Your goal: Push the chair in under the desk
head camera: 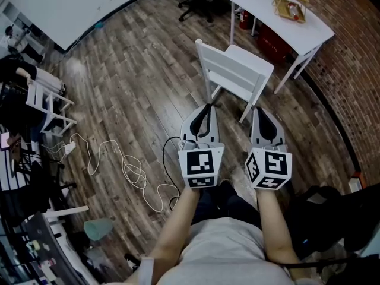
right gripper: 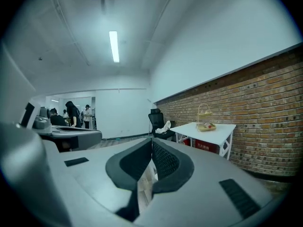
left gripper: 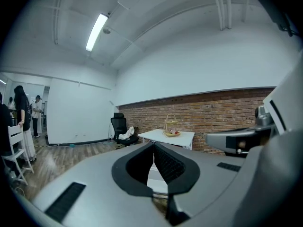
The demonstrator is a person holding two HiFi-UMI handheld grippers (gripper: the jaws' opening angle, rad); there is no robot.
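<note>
Chair [head camera: 237,70] stands clear of the far white desk [head camera: 255,2], with open floor [head camera: 148,70] on its left. Left gripper [head camera: 207,107] and right gripper [head camera: 259,109] hover just near of its backrest, jaws fully together, holding nothing.

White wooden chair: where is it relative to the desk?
Head view, centre: the white wooden chair stands on the plank floor, backrest toward the person, short of the white desk by the brick wall, not under it.
</note>
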